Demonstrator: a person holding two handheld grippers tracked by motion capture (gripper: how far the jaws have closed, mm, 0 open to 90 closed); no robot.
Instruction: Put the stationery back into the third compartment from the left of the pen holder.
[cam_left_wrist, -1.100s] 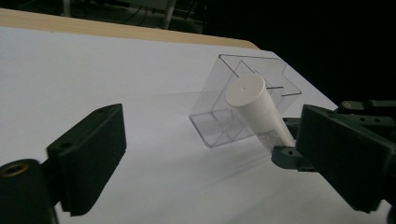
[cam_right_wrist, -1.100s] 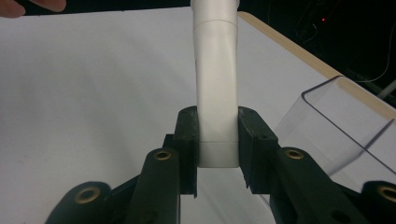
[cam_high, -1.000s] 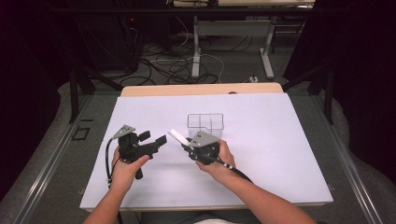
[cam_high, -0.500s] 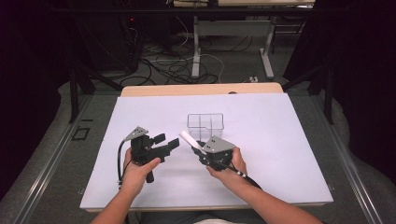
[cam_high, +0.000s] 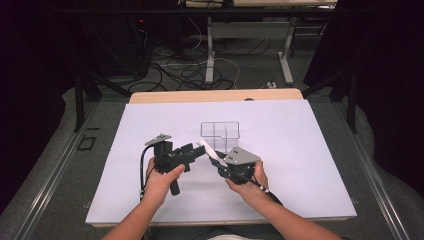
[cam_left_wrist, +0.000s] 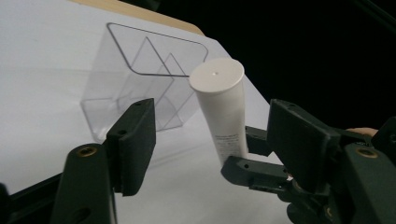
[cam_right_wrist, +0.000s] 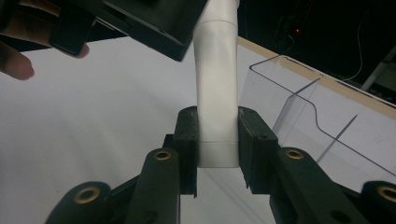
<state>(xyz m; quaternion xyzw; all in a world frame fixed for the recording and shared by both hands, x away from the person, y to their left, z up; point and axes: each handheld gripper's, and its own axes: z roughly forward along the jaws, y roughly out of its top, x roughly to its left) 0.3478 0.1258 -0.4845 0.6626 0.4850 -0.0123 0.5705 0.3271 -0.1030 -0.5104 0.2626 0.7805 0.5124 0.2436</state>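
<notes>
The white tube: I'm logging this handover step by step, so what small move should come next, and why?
Probably the left gripper should ease forward so its open jaws straddle the white tube, then close. The right gripper is clamped on the tube's lower end, its capped end points toward the left gripper, and the clear divided bin waits just behind.

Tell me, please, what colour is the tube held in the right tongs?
White; the tube shows best in the left gripper view.
</notes>
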